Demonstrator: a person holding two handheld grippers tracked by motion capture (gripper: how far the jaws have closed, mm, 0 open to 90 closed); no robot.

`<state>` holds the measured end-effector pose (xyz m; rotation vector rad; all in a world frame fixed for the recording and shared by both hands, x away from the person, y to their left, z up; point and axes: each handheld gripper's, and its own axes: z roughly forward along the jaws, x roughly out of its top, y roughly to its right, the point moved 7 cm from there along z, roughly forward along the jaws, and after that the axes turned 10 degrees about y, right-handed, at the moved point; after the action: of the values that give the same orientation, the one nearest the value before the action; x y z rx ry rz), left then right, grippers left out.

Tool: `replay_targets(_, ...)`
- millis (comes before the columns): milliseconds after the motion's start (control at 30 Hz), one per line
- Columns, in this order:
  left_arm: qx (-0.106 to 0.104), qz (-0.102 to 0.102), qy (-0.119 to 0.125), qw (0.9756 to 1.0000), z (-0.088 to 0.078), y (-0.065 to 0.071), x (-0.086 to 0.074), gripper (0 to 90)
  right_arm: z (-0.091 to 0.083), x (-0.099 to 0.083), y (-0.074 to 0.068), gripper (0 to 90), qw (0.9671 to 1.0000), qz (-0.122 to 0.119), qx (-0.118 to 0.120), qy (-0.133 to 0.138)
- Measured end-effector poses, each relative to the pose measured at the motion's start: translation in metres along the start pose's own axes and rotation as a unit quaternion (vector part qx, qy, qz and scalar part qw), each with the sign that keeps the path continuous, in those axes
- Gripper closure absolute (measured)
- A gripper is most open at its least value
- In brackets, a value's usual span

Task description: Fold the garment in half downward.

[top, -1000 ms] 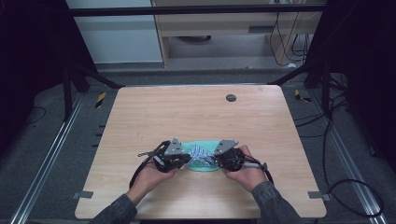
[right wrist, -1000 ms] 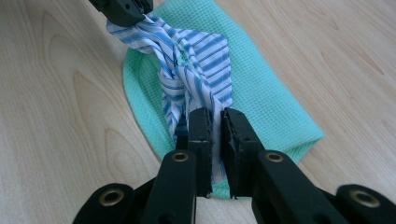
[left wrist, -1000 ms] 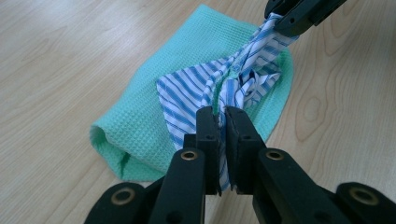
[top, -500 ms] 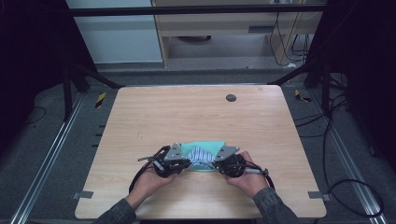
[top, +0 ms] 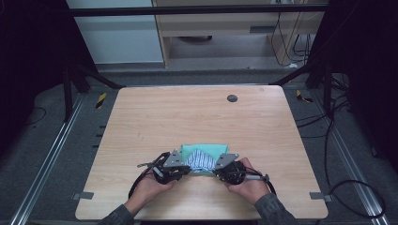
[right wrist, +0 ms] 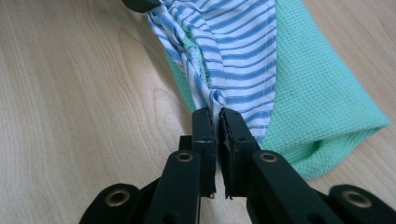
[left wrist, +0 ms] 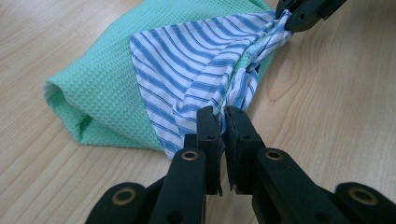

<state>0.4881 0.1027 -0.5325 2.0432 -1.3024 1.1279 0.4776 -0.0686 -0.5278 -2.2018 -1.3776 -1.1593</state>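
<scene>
Blue-and-white striped cotton cloth (left wrist: pixel 201 70) over green waffle-weave towel (left wrist: pixel 102 88): left gripper (left wrist: pixel 222 111) and right gripper (right wrist: pixel 217 112) each clamp one bunched corner.

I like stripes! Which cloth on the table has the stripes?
The blue-and-white cloth pinched by both grippers has stripes; the green cloth under it is plain waffle weave.

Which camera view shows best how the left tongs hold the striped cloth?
The left gripper view: the left tongs are shut on a bunched corner of the striped cloth, seen close. The high view shows the left tongs small at the cloth's edge. The right gripper view shows a dark tip of them at the far corner.
</scene>
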Motion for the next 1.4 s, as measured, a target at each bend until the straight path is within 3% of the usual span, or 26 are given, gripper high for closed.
replay_targets(667, -0.020, 0.001, -0.007, 0.9998, -0.009, 0.017, -0.006, 84.6, -0.005, -0.005, -0.012, 84.1, 0.9996, -0.013, 0.010, -0.023)
replay_targets(733, -0.018, -0.003, 0.005, 0.9998, -0.015, 0.017, -0.003, 80.6, -0.007, -0.005, -0.014, 78.6, 0.9995, -0.014, 0.015, -0.024)
replay_targets(800, -0.012, 0.000, 0.019, 0.9998, -0.019, 0.017, 0.001, 72.8, -0.008, -0.004, -0.016, 67.3, 0.9996, -0.013, 0.016, -0.020)
replay_targets(933, -0.005, 0.001, 0.042, 0.9991, -0.022, 0.013, 0.012, 70.3, -0.009, 0.002, -0.016, 55.3, 0.9998, -0.006, 0.008, -0.014)
replay_targets(1033, -0.009, 0.007, 0.031, 0.9995, -0.016, 0.012, 0.013, 72.0, -0.007, 0.007, -0.016, 52.3, 0.9999, -0.006, 0.005, -0.008)
replay_targets(1200, -0.023, 0.019, 0.005, 0.9996, -0.009, 0.019, 0.005, 77.2, -0.003, 0.013, -0.020, 56.3, 0.9998, -0.015, 0.015, -0.003)
replay_targets(1233, -0.029, 0.026, -0.013, 0.9992, -0.007, 0.023, -0.001, 78.0, -0.001, 0.012, -0.026, 59.0, 0.9995, -0.019, 0.024, -0.008)
replay_targets(1400, -0.032, 0.020, -0.018, 0.9991, -0.008, 0.027, -0.008, 76.9, 0.002, 0.004, -0.034, 60.6, 0.9989, -0.023, 0.036, -0.019)
